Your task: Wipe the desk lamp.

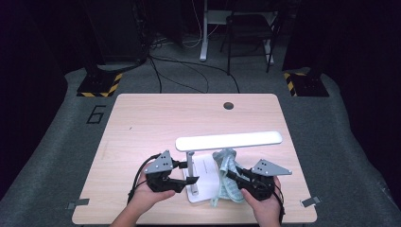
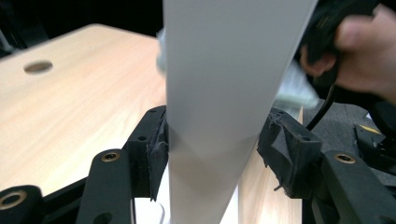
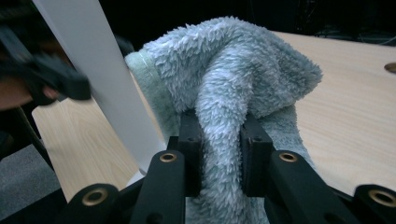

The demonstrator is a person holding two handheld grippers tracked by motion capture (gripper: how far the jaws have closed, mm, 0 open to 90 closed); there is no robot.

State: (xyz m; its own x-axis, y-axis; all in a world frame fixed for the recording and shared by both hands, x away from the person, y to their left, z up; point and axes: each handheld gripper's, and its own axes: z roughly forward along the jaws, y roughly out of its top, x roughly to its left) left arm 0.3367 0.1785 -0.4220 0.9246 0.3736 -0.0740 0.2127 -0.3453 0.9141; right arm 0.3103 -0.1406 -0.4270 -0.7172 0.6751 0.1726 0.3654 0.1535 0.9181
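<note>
Gripping at the near table edge: left hand [image 1: 149, 196] and right hand [image 1: 262, 203], each around a black two-jaw gripper.

Item 1, left gripper [image 1: 191, 179] [image 2: 212, 144]. Jaws spread, straddling the white lamp stem [image 1: 190, 163] [image 2: 224, 70]. One pad [image 2: 159, 140] at or against one edge of the stem, the other pad [image 2: 280, 144] just clear of the opposite edge; no squeeze on the stem.

Item 2, right gripper [image 1: 231, 175] [image 3: 219, 140]. Jaws pressed together on a fold of the fluffy pale blue-green cloth [image 1: 227, 163] [image 3: 233, 60], pile bulging above and hanging below the pads.

Item 3, cloth. Raised off the table, bunched just to the right of the lamp stem, under the lamp head [image 1: 229, 140], lower end trailing over the right side of the lamp base [image 1: 204, 172] down to the wood. Contact between cloth and stem: cannot tell.

Item 4, lamp. Flat white base near the front of the table, upright stem, long white head lying level across the middle.

Item 5, table [image 1: 156, 123]. Pale wood, rounded corners, metal clips [image 1: 77, 204] at both near corners, round cable hole [image 1: 229, 105] near the far edge.

Item 6, beyond the table. Grey floor with a painted 6 [image 1: 97, 114], yellow-and-black striped stand feet [image 1: 99, 85], loose cables, dark chair [image 1: 248, 28] at the back.
</note>
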